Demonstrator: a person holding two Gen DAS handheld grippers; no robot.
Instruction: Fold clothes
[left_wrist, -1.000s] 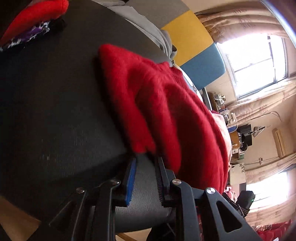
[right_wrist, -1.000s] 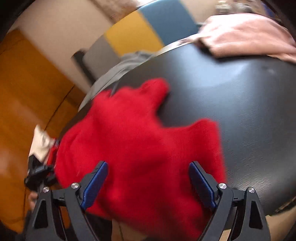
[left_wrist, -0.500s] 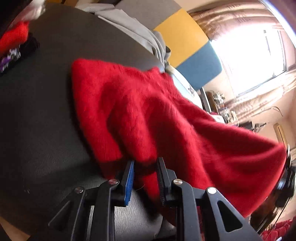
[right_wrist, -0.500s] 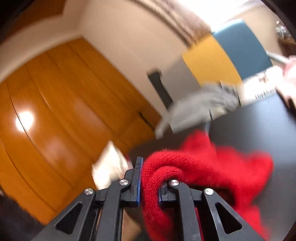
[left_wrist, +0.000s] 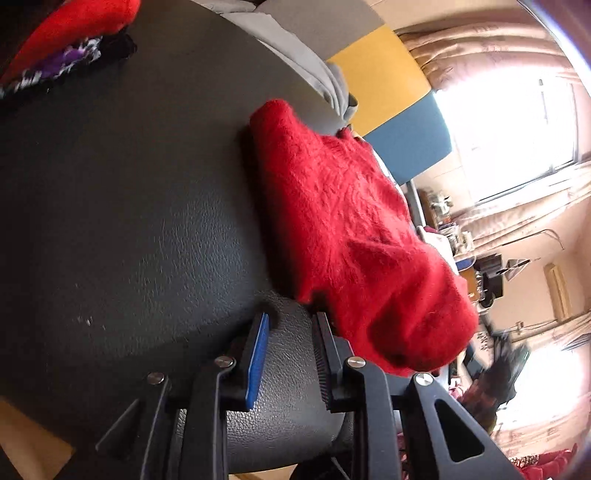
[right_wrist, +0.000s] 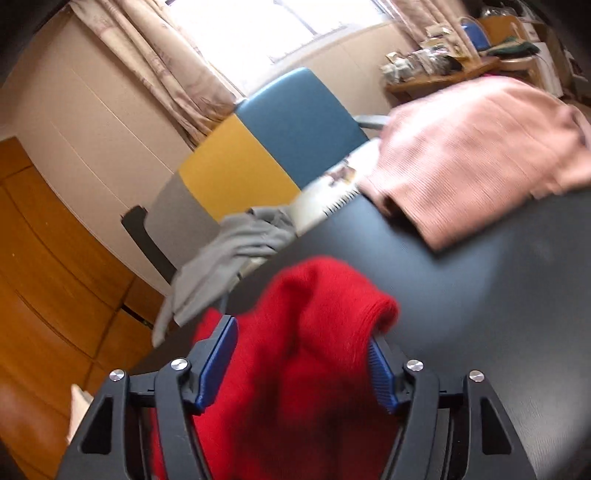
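A fluffy red sweater (left_wrist: 343, 229) lies folded in a thick bundle on the black leather-textured table (left_wrist: 129, 221). In the left wrist view my left gripper (left_wrist: 290, 328) stands open just at the bundle's near corner, with only bare table between its fingers. The sweater's bulging fold rests against the right finger's outer side. In the right wrist view the red sweater (right_wrist: 314, 332) fills the space below and between the fingers of my right gripper (right_wrist: 301, 343). That gripper is wide open above the sweater, its pads apart from the wool. The table (right_wrist: 498, 314) stretches to the right.
A pink knit garment (right_wrist: 469, 155) lies at the table's far right. A grey garment (right_wrist: 229, 251) hangs over the far edge by a yellow and blue chair (right_wrist: 277, 147). A pile of red and purple-patterned clothes (left_wrist: 74, 44) sits far left. The table's near edge runs under my left gripper.
Both grippers were shut on the red sweater half a second ago; both have let go. The sweater has come down onto the table as a folded bundle.
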